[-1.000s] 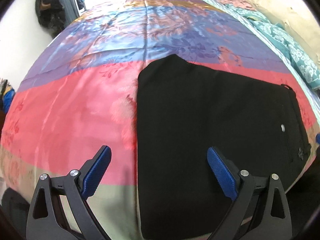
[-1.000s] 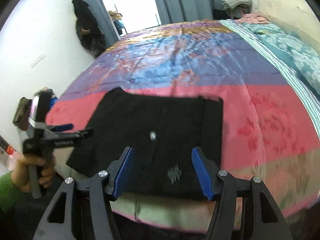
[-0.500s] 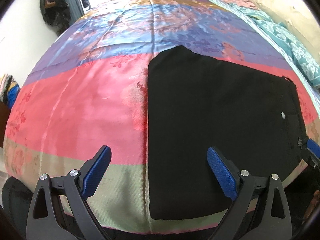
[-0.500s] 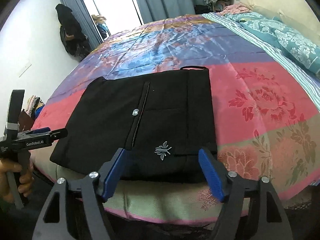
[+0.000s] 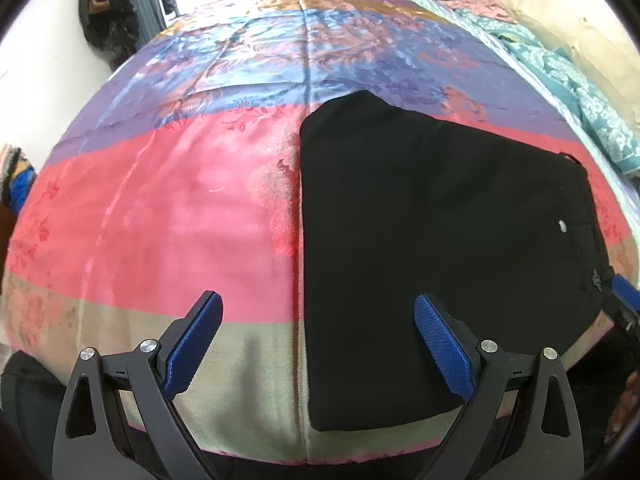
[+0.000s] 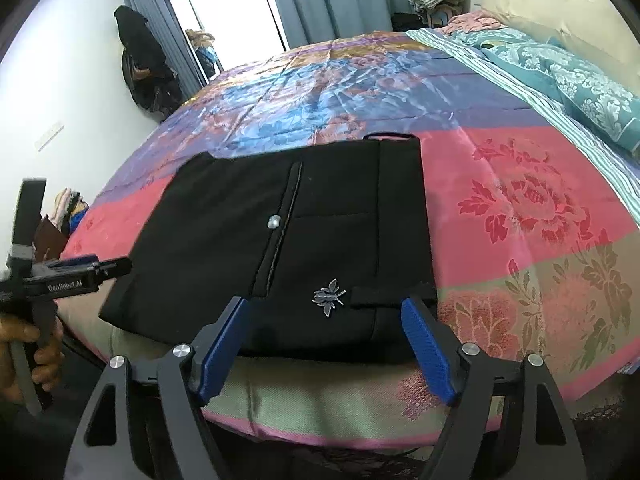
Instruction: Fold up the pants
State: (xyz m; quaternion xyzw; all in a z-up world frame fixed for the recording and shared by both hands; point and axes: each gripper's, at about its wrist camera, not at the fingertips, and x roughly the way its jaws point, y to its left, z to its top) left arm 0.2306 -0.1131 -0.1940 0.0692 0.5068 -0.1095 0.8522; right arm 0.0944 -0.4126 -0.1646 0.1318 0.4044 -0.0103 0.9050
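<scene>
The black pants (image 5: 440, 240) lie folded into a flat rectangle near the front edge of the bed. In the right wrist view the pants (image 6: 240, 232) show a silver button, a silver emblem and the waistband on the right. My left gripper (image 5: 318, 308) hovers open over the pants' left edge, one finger above the bedspread and one above the cloth. My right gripper (image 6: 326, 320) is at the near waistband corner with its jaws opening. The pants' near edge lies between its fingers and the pads do not press on it. A hand holds the left gripper (image 6: 120, 266) at the far left.
A shiny striped floral bedspread (image 5: 180, 200) covers the bed. A teal patterned blanket (image 6: 580, 80) and a pillow lie along the right side. Dark clothes hang on the wall (image 6: 140, 68) beside a curtained doorway. The bed's front edge (image 6: 320, 412) is just under the right gripper.
The right gripper's jaws have widened and it has sunk closer to the waistband corner. The left gripper has drawn back, so the bed's near edge now shows under it.
</scene>
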